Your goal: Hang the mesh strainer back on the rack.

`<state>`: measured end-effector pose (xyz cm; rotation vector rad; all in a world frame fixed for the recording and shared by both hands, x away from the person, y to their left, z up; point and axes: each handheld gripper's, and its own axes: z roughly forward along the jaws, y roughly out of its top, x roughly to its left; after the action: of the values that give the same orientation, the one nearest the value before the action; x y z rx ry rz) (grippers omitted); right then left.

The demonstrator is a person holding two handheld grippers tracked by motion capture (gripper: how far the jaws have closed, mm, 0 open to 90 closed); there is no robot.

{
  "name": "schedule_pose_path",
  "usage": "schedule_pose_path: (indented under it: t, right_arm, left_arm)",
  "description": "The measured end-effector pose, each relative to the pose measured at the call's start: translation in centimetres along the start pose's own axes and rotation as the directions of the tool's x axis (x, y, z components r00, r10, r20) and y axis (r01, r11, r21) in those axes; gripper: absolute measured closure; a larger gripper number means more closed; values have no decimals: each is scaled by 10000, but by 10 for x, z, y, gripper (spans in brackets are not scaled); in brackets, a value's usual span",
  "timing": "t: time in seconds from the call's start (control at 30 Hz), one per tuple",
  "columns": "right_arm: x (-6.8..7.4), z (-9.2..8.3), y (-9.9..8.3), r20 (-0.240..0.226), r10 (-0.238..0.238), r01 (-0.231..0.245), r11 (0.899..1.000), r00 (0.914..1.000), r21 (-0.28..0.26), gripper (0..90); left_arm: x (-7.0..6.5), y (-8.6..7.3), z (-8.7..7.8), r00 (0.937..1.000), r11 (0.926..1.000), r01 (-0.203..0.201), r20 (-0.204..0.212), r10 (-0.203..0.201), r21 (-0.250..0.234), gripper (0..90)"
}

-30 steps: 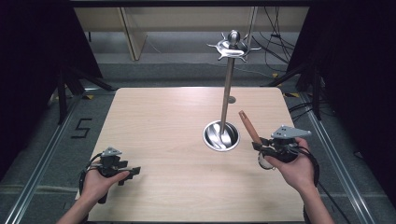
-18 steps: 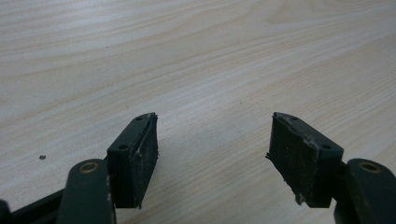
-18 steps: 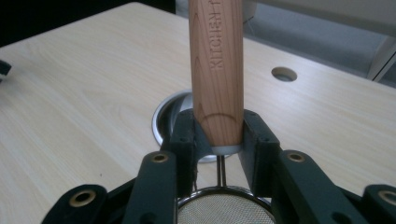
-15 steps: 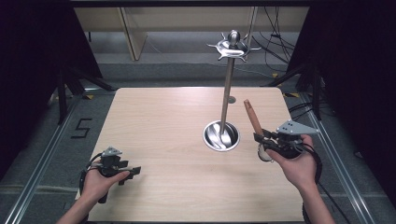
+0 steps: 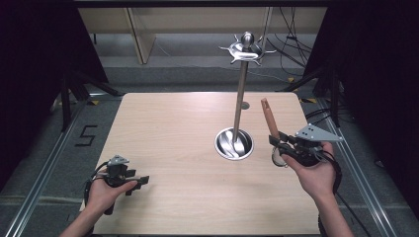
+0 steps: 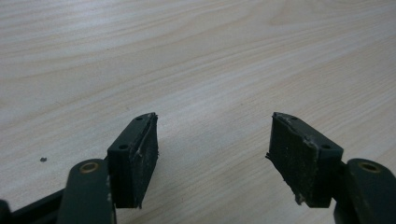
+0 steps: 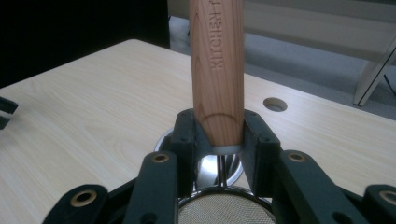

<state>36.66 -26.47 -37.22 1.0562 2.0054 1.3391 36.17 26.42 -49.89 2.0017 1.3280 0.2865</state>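
Right gripper view had the strainer front & centre: wooden handle standing upright, stamped w/ lettering, its lower end pinched between the right claw, jaws clamped on both sides of it. Metal ferrule & fine mesh bowl sat below, close to the lens. In the high view the strainer was held off the surface, handle tip up, just right of the stand's pole. Judging by looks: light, stiff; smooth rounded wood could twist in the pads, mesh dents easily, so the grip belongs on the handle near the ferrule, as it was.

Outward: hanging stand, steel, round base on the surface, hook crown at top, nothing on the hooks. Right claw in the person's hand sat near the base.

Vs a second earlier, the handle had swung from leaning left toward the pole to nearly vertical, & the hand had moved slightly.

Left claw rested low at the near-left; in the left gripper view the left claw stood apart, bare wood between the jaws. No change there.
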Motion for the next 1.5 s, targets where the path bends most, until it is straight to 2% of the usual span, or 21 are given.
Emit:
schedule_pose_path:
  t: [0.03, 0.1, 0.2, 0.3, 0.37, 0.43, 0.47, 0.53, 0.63, 0.67, 0.8, 0.87, 0.9, 0.97, 1.07, 1.13, 1.2, 1.27, 1.33, 1.43, 1.5]
  right_arm:
    - [0, 0, 1, 27, -104, 105, 9998, 9999, -156, 700]
    - [3, -1, 3, -14, 198, -198, 9997, 9998, -127, 700]
    - [0, -3, 5, 100, -345, 349, 9988, 9994, -357, 699]
    - [3, -4, 7, 85, 234, -231, 9992, 9997, -335, 699]
    - [2, -5, 8, 23, 172, -171, 9989, 9998, -427, 699]
    - [1, -4, 9, 103, 144, -138, 9985, 9998, -538, 699]
    - [0, -4, 9, 76, 136, -132, 9986, 9999, -509, 700]
    - [2, -5, 8, 154, 435, -427, 9978, 9989, -511, 699]
    - [-1, -5, 10, 136, 215, -207, 9984, 9997, -535, 699]
    - [1, -5, 10, 145, 405, -396, 9975, 9991, -579, 699]
    - [3, -7, 13, 66, 333, -328, 9971, 9994, -682, 699]
    - [3, -7, 15, 35, 282, -278, 9961, 9996, -842, 699]
    - [4, -7, 16, 50, 400, -394, 9952, 9992, -894, 699]
    - [5, -8, 18, 110, 472, -460, 9945, 9988, -937, 699]
    - [5, -7, 20, 98, 357, -345, 9941, 9993, -1028, 699]
    - [6, -7, 22, 107, 418, -404, 9934, 9991, -1071, 700]
    - [5, -7, 24, 201, 167, -141, 9926, 9997, -1204, 700]
    - [8, -7, 25, 71, 444, -433, 9924, 9990, -1155, 699]
    - [8, -6, 26, 153, 292, -271, 9919, 9995, -1242, 700]
    - [10, -5, 28, 27, 495, -488, 9914, 9988, -1215, 699]
    - [9, -4, 29, 39, 315, -307, 9911, 9995, -1298, 699]
  left_arm:
    - [1, 0, -1, 9998, 9996, -218, -2, 218, 185, 320]
    - [2, 0, -1, 9996, 9994, -242, 134, 239, 242, 321]
    - [2, 1, -1, 9996, 9993, -263, 133, 260, 250, 321]
    - [1, 1, -1, 9996, 9994, -286, 27, 286, 199, 320]
    - [0, 1, 1, 9999, 10000, 9, 144, -8, -43, 321]
    - [0, 2, 1, 9999, 10000, 33, 166, -31, -87, 321]
    - [3, 2, -2, 9993, 9993, -334, 192, 330, 183, 321]
    - [1, 1, -1, 9998, 10000, -49, 189, 50, -72, 321]
    - [1, 2, -1, 9998, 9998, 78, 158, -75, -181, 322]
    - [2, 2, -3, 9995, 9996, -265, 184, 264, 64, 322]
    - [3, 2, -4, 9989, 9991, -431, 192, 431, -11, 321]
    - [2, 1, -3, 9997, 9997, -197, 163, 199, -173, 321]
    - [3, 2, -4, 9991, 9992, -404, 140, 404, 11, 321]
    - [1, 1, -2, 9997, 9996, -140, 179, 144, -246, 322]
    - [4, 1, -5, 9989, 9990, -450, 98, 450, 43, 322]
    - [4, 1, -5, 9992, 9993, -387, 108, 387, 16, 323]
    - [4, 1, -5, 9992, 9992, -395, 88, 395, 5, 323]
    - [3, 2, -5, 9993, 9992, -379, 78, 379, 118, 323]
    - [4, 2, -4, 9993, 9993, -374, 81, 375, -11, 323]
    - [6, 3, -5, 9986, 9983, -530, 50, 529, 245, 323]
    - [4, 3, -4, 9993, 9993, -380, 73, 379, 39, 323]
